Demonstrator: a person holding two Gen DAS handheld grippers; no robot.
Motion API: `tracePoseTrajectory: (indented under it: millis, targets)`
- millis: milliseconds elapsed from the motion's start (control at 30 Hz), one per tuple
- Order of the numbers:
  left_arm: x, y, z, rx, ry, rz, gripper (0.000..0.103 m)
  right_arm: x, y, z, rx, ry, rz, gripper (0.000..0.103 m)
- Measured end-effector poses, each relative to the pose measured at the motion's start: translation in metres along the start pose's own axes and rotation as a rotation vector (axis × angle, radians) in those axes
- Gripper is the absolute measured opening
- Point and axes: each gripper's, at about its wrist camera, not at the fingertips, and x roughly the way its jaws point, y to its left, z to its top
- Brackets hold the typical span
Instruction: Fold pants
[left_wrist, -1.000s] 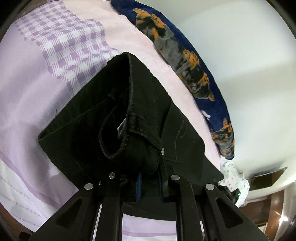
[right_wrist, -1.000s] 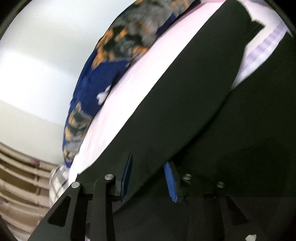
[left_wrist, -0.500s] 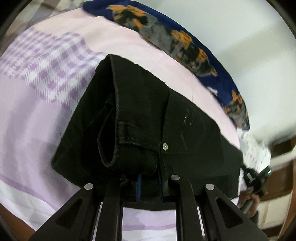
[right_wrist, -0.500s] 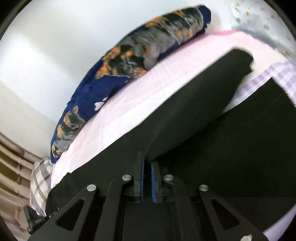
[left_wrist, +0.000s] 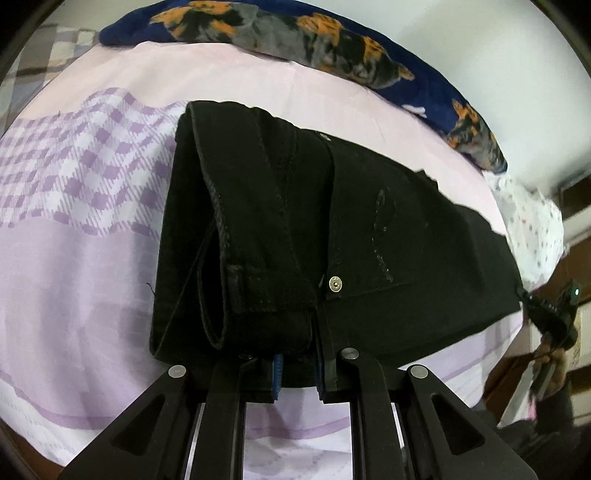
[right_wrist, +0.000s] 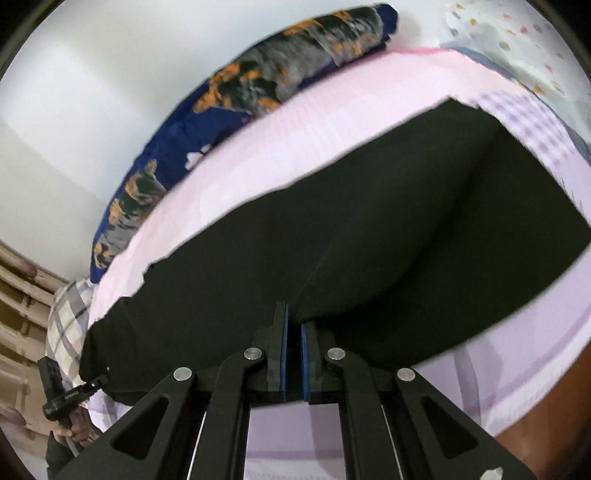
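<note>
The black pants (left_wrist: 369, 229) hang folded lengthwise just above the bed, stretched between both grippers. My left gripper (left_wrist: 301, 369) is shut on the waistband end, just below the metal rivet (left_wrist: 335, 284). In the right wrist view the pants (right_wrist: 369, 240) spread out ahead as a dark sheet, and my right gripper (right_wrist: 293, 354) is shut on a pinch of the leg fabric. Each gripper also shows in the other's view: the right gripper (left_wrist: 526, 295) at the far leg end, the left gripper (right_wrist: 101, 380) at the waist end, each held by a hand.
The bed carries a pink and lilac sheet (left_wrist: 92, 258) with a checked patch. A blue blanket (left_wrist: 332, 48) with orange and grey print lies along the wall. A white dotted cloth (left_wrist: 528, 229) sits at one end, a plaid pillow (right_wrist: 70, 317) at the other.
The right gripper's jaws have shut on the leg fabric and it has drawn back and up. The left gripper has rolled while keeping its grip, and the pants now stretch out between them.
</note>
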Motion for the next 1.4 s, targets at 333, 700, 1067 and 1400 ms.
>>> tracePoseTrajectory:
  millis: [333,700,1067,1400]
  targets:
    - [0.000,-0.002,-0.005,0.025,-0.017,0.066,0.023,0.029,-0.018,-0.013,0.042,0.079,-0.005,0.007]
    - [-0.038,-0.030,-0.036,0.050,0.004,0.114,0.037,0.027,-0.047,-0.005,0.186,0.059,0.148,0.019]
    - [0.004,-0.193,-0.029,0.433,0.016,-0.081,0.037,0.030,-0.095,0.030,0.388,-0.016,0.305,0.020]
    - [0.094,-0.311,-0.046,0.711,0.120,-0.151,0.038,0.025,-0.089,0.061,0.349,-0.045,0.310,0.020]
